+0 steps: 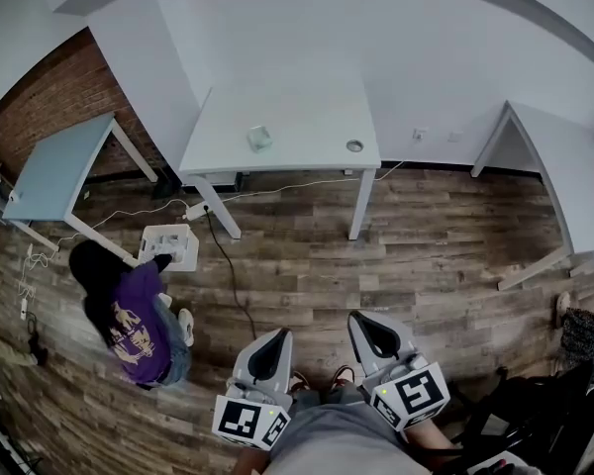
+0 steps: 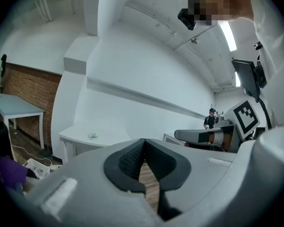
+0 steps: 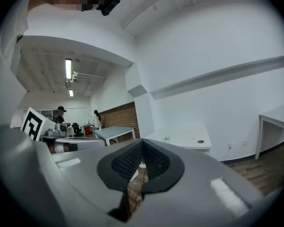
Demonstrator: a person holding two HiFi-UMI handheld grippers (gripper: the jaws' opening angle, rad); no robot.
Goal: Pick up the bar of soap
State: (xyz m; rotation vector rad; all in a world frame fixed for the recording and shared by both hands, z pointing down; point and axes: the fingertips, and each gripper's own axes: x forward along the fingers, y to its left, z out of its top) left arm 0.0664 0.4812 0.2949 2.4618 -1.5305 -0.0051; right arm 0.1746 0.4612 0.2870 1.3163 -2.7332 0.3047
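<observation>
Tongs on both sides are closed and empty: the left tongs (image 2: 142,144) and the right tongs (image 3: 142,146) each sit pad against pad, held low over the wooden floor (image 1: 426,255). The bar of soap (image 1: 260,137) lies on the white bench (image 1: 307,107), well apart from both, left of a round hole (image 1: 353,145) in its top. A person in purple (image 1: 129,320) crouches beside a white box (image 1: 168,245).
</observation>
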